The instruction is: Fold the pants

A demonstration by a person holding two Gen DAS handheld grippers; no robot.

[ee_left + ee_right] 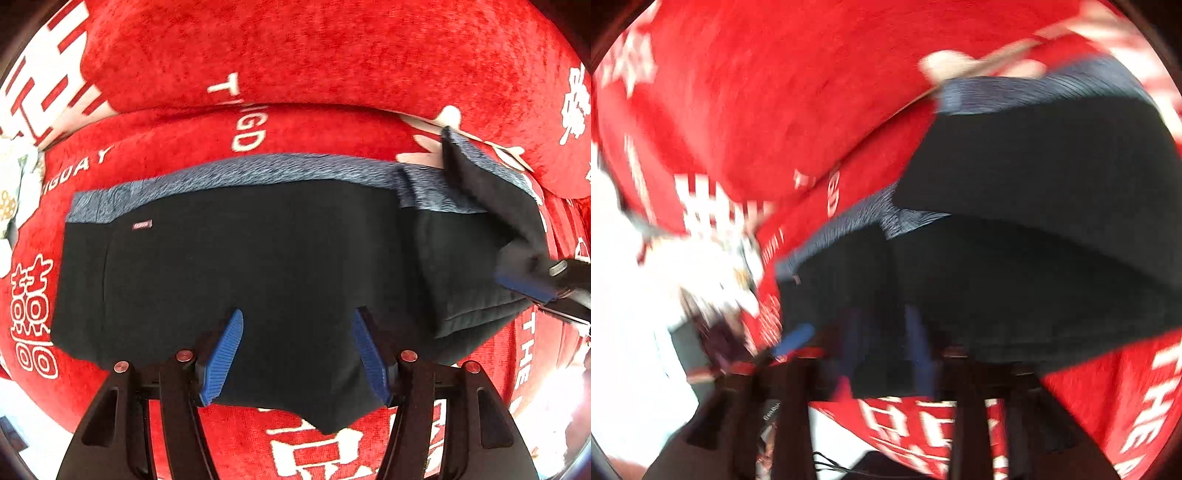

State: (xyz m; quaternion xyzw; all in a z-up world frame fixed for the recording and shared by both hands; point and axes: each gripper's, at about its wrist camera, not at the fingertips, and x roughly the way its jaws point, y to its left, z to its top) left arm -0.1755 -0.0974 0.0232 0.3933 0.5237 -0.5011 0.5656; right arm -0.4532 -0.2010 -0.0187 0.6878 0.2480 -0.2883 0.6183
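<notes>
The pants (258, 266) lie spread flat on the red sofa cover (295, 55), on the seat cushion just in front of the backrest; they look already doubled leg over leg, so I judge the lengthwise fold done and the crosswise folds now in hand; the grey-blue waistband (236, 173) runs along the far edge by the backrest in the left wrist view, and the long axis of the garment lies left to right across that view, parallel to the back of the sofa, with a small label (142, 225) near the left end; at the right end a flap of the black cloth is turned up and over, standing partly off the rest rather than lying flat; the left gripper (297, 354) points down over the near edge of the pants with its blue pads apart and nothing pinched between them, the cloth merely lying beneath; the right gripper (886, 350) is badly smeared in its own view, but in the left view its blue pad (524, 284) sits by that raised flap, and its fingers look parted, not clamped on the cloth; the next move, as I see it, calls for a fresh hold on that right end, carrying it leftward over the middle, then smoothing it so the edges meet squarely; the loose flap could slump or crease if let drop carelessly.
</notes>
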